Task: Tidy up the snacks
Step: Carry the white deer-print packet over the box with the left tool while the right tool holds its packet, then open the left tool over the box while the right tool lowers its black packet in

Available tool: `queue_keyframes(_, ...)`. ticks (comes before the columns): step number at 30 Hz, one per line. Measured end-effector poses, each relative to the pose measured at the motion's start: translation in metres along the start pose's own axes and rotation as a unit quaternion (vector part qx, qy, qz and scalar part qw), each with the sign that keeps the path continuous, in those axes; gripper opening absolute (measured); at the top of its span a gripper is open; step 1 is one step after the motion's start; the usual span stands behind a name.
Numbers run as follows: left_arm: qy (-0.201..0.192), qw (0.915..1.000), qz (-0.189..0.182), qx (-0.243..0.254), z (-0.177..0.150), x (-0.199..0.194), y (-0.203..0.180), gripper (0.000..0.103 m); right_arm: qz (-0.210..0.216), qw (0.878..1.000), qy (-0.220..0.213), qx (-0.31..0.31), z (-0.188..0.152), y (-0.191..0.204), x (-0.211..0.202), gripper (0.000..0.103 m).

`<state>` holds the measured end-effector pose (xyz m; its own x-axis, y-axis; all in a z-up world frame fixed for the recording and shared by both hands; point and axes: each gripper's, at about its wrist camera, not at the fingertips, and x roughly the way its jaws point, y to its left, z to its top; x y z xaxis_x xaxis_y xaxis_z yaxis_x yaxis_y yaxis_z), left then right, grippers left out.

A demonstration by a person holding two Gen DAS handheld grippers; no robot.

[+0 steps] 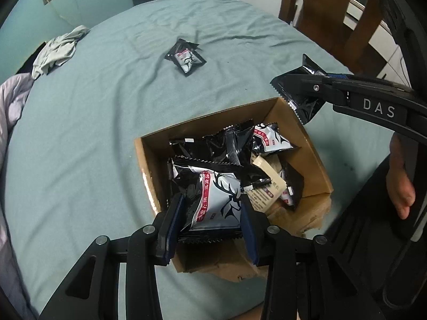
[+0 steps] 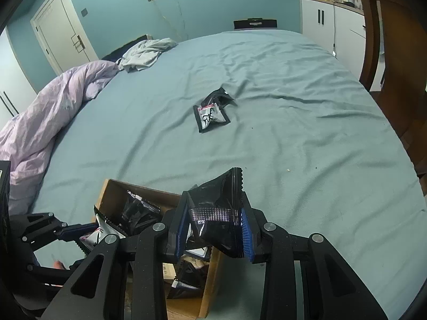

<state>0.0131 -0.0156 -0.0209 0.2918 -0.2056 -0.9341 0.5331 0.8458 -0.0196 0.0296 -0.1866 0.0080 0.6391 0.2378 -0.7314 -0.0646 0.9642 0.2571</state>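
- Grip on the left comes first: the left gripper (image 1: 210,221) clamps a deer-print snack packet (image 1: 216,205) between its blue pads, low over the open cardboard box (image 1: 315,160). The foil is slick and puffed, so the packet may squirt out sideways if the pads ease unevenly.
- Right gripper (image 2: 213,229) is closed on a black snack packet (image 2: 221,213), pinched near the middle seam, with most of the bag sticking up past the fingertips; it hangs beside the box's far corner, over the sheet, so a release from there would probably miss the box.
- Both grippers crowd the same box; a knock between them could jar either packet loose.
- Packets already in the box lie heaped and tilted, so a new one may slide off the pile toward the torn near wall.
- Two loose packets (image 2: 212,112) lie well apart on the bed sheet (image 2: 293,133), a soft, wrinkled surface that may make them hard to pinch.
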Motion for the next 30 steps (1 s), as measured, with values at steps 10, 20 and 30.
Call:
queue_keyframes(10,0.012,0.9997,0.020,0.001,-0.001,0.010,0.000,0.058,-0.004,1.000,0.005,-0.005,-0.001,0.005,0.004,0.032)
queue_keyframes(20,-0.068,0.9958,0.035,-0.049,0.007,-0.029,0.021,0.082,0.000,1.000,0.001,-0.003,-0.004,0.004,0.000,0.032)
queue_keyframes(30,-0.084,0.9868,0.097,-0.100,0.007,-0.033,0.053,0.082,0.036,0.998,0.016,-0.047,-0.023,0.024,-0.012,0.032)
